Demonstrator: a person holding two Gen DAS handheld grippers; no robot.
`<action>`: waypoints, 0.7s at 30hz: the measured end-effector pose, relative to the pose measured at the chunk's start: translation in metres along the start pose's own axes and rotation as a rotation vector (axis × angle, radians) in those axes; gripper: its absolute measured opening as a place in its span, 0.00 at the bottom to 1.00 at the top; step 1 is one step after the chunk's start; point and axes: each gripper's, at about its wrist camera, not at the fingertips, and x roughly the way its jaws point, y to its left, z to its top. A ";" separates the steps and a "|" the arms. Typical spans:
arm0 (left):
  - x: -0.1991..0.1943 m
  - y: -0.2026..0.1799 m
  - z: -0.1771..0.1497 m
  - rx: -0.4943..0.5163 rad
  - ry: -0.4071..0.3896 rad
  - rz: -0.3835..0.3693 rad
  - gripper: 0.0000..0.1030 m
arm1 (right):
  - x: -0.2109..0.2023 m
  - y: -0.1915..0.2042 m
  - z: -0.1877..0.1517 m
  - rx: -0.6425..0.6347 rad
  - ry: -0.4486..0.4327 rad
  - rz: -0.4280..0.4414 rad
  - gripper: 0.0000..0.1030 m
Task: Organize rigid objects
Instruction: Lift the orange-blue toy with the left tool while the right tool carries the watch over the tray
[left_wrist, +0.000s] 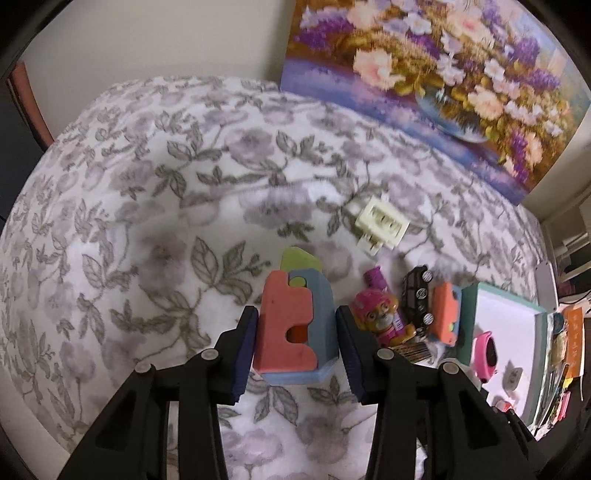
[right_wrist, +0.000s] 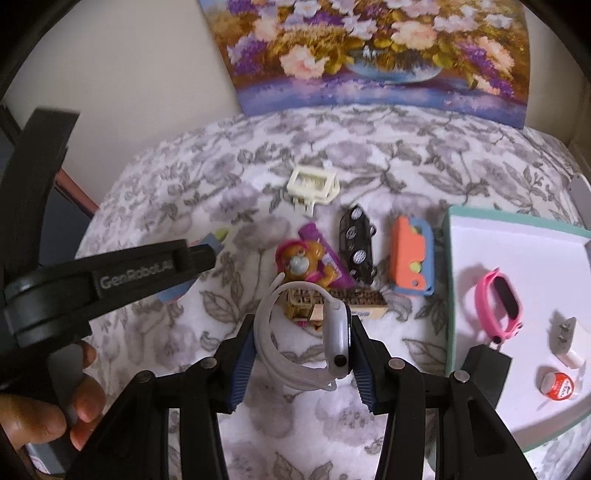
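Observation:
My left gripper (left_wrist: 297, 343) is shut on a foam block puzzle (left_wrist: 295, 328) of red, blue and green pieces, held over the floral blanket. My right gripper (right_wrist: 303, 350) is shut on a white smartwatch (right_wrist: 334, 343) with its band looped to the left. A dog figure (right_wrist: 304, 260), a black toy car (right_wrist: 356, 243), an orange and blue foam block (right_wrist: 412, 256), a cream plastic frame (right_wrist: 312, 184) and a patterned box (right_wrist: 332, 301) lie on the blanket. The white tray (right_wrist: 517, 243) at right holds a pink watch (right_wrist: 498, 302).
The tray also holds a small grey plug (right_wrist: 563, 332) and a red-capped round item (right_wrist: 557, 384). A flower painting (right_wrist: 369, 55) leans against the wall behind the bed. The left handle (right_wrist: 92, 280) and the hand holding it fill the right view's left side.

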 end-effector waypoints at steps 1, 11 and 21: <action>-0.006 0.000 0.001 0.000 -0.014 0.000 0.43 | -0.004 -0.002 0.002 0.007 -0.010 0.003 0.49; -0.038 -0.013 0.007 0.017 -0.095 -0.013 0.43 | -0.030 -0.048 0.017 0.113 -0.085 -0.058 0.49; -0.043 -0.045 0.000 0.048 -0.102 -0.018 0.43 | -0.033 -0.106 0.021 0.150 -0.088 -0.200 0.49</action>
